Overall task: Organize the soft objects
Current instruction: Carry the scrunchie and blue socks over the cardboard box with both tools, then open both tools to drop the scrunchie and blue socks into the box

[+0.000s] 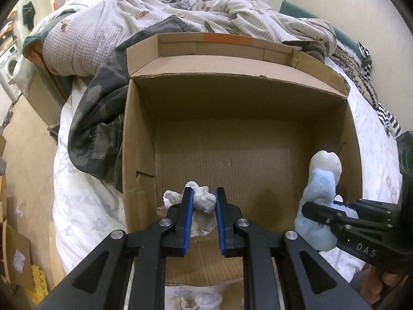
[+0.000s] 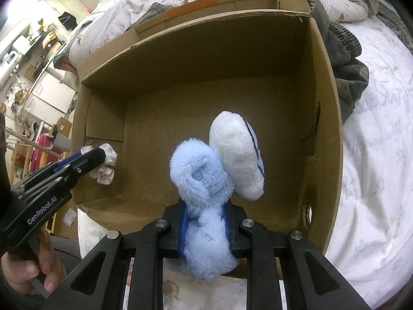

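Observation:
An open cardboard box (image 1: pixel 139 129) (image 2: pixel 325 103) stands on the bed, its inside bare. My left gripper (image 1: pixel 204 201) is shut on a white lacy cloth item (image 1: pixel 205 200) and holds it over the box's near left edge; it also shows in the right wrist view (image 2: pixel 103 162). My right gripper (image 2: pixel 205 222) is shut on a fluffy light-blue and white plush slipper (image 2: pixel 204 178), held over the box's near right side. The slipper also shows in the left wrist view (image 1: pixel 321 188), with the right gripper (image 1: pixel 325 210) around it.
A crumpled checked quilt (image 1: pixel 108 25) and a camouflage garment (image 1: pixel 100 118) lie behind and left of the box. A white flowered sheet (image 2: pixel 374 180) covers the bed. More white cloth (image 1: pixel 206 299) lies below the left gripper. Cluttered floor and a washing machine (image 1: pixel 10 69) are at the left.

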Motion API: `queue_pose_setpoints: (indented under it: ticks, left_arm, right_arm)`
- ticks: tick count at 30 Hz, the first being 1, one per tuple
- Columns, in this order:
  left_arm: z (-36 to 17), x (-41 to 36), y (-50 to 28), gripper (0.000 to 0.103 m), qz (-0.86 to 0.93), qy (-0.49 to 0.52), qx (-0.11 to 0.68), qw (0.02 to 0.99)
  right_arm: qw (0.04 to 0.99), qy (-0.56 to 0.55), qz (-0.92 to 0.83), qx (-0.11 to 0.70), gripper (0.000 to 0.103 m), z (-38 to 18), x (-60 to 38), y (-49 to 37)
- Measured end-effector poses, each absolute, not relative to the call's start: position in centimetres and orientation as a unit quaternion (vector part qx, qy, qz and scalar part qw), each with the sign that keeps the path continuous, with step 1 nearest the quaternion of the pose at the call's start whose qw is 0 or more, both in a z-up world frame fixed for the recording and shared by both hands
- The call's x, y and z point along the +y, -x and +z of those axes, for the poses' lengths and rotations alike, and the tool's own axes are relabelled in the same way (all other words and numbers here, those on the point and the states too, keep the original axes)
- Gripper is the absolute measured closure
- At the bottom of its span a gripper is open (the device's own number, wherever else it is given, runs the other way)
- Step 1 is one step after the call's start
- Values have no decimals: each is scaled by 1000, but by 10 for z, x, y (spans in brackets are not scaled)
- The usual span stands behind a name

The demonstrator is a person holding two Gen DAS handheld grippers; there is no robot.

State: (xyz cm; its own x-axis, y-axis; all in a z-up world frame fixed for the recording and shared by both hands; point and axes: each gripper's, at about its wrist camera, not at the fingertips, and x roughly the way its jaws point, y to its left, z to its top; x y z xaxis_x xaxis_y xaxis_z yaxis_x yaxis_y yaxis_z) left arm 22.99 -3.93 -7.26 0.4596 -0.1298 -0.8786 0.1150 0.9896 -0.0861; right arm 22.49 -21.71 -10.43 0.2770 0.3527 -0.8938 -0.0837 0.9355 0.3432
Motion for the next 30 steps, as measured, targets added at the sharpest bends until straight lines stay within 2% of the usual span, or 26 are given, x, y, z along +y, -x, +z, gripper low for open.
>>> queue_pose_setpoints:
  ticks: [10,12,13,14,16,27,30]
  left_arm:
    - [-80,-37,-230,81,-60,3,528,847]
    - [-80,-37,-230,74,-59,0,527,848]
    - [-79,-37,-229,65,-56,-3,526,849]
    - [-78,-37,-229,52,-54,-5,524,850]
    - [-75,-37,-227,37,-49,-7,515,856]
    - [-71,-34,-227,35,-36,-10,511,859]
    - [-68,-33,-226,35,-32,-11,506,862]
  right_arm:
    - [791,-112,135,587,80,-107,-216,-225]
    - [790,-114,135,587,80,-107,-216,-225]
    - [790,-114,135,586,80,-107,-216,-226]
    - [791,-114,135,586,80,-107,-216,-226]
    - [791,-114,136,586,80,-107,-216,-226]
    - [794,-115,136,581,79,-107,-219,-224]
    - [798,-118,135,576,71,-105,-221,-223]
